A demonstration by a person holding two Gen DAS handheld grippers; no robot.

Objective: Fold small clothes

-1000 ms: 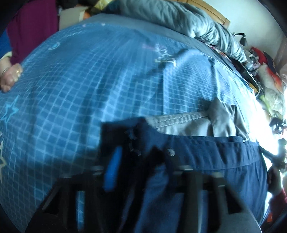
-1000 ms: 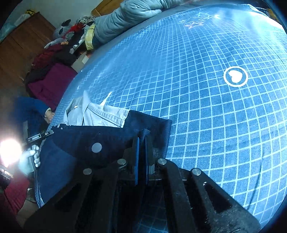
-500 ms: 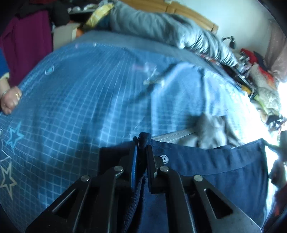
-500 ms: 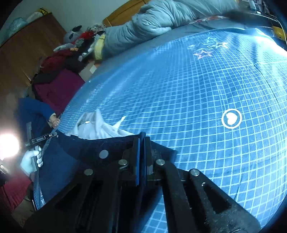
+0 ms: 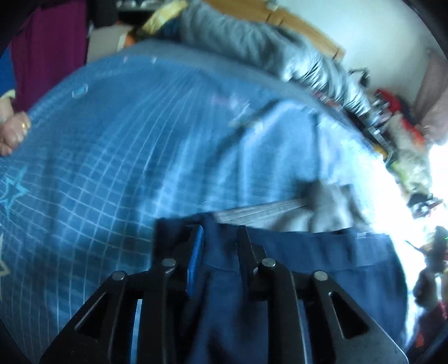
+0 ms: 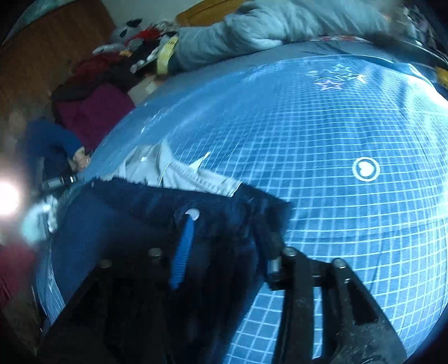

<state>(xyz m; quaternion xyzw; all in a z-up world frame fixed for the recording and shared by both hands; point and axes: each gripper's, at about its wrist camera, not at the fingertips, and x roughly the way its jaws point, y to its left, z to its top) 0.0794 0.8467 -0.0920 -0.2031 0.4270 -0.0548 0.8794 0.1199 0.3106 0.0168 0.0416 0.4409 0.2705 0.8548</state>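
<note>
the bedspread [image 6: 322, 145] lies bare and open ahead and right of the jeans [image 6: 134, 212]. a grey garment [image 6: 173, 173] sits just beyond the jeans. the duvet [image 6: 266, 25] blocks the far edge; a person's hand [image 5: 12, 134] rests at the left edge.

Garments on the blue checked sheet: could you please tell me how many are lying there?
2: the navy trousers nearest the camera, and a light grey garment just beyond their waistband, partly covered. Others may be hidden underneath.

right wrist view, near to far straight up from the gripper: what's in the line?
Right gripper → dark navy trousers → light grey garment → blue grid-patterned bedsheet → grey quilted duvet.
</note>
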